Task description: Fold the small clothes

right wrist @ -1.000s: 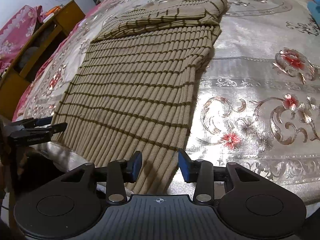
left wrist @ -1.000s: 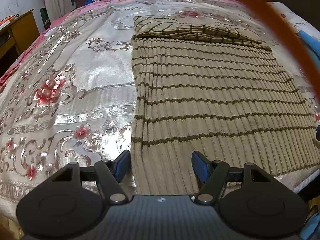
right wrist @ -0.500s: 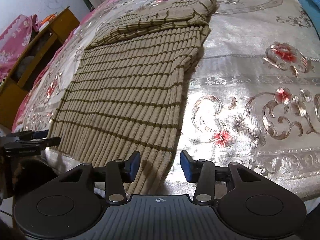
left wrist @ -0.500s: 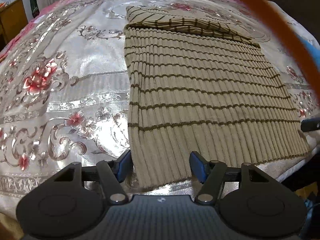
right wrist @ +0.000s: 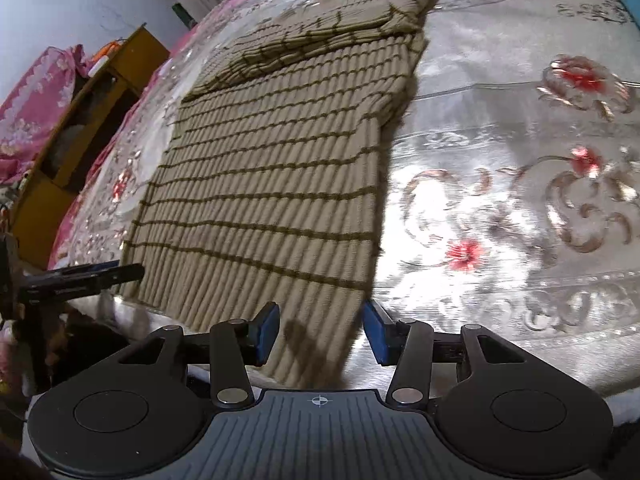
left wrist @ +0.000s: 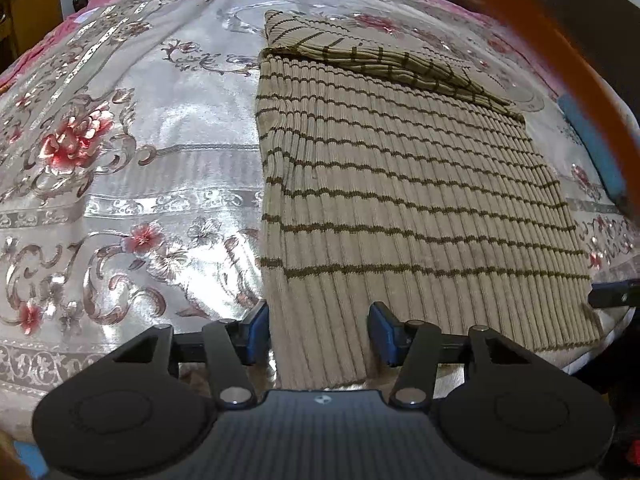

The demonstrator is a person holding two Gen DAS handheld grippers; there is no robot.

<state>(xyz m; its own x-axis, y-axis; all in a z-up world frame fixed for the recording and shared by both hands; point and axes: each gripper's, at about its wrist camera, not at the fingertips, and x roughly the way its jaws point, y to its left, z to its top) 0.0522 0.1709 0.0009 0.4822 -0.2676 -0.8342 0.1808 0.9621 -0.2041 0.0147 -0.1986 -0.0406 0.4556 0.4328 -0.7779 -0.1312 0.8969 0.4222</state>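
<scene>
A tan ribbed sweater [left wrist: 400,184] with dark stripes lies flat on the bed, its far end folded over itself [left wrist: 360,56]. My left gripper [left wrist: 320,332] hovers at the near left corner of the hem. Its jaws are closing with that corner lying between them, and the blue pads [left wrist: 256,332] stand clear of the cloth. My right gripper [right wrist: 320,332] straddles the near right corner of the sweater [right wrist: 272,184]. Its jaws are opening, with a gap between pads and cloth. Each view catches the other gripper's fingers [right wrist: 80,276] at the hem's far side.
The silver bedspread [left wrist: 140,160] with red flowers covers the bed; its front edge runs just under both grippers. A wooden cabinet [right wrist: 100,92] and pink floral cloth [right wrist: 32,100] stand beyond the bed's left side. An orange band [left wrist: 580,60] arcs across the left view, above a blue item [left wrist: 592,144].
The left gripper has tipped further down over the hem corner and its jaws have narrowed. The right gripper's jaws have widened a little. The sweater lies as before.
</scene>
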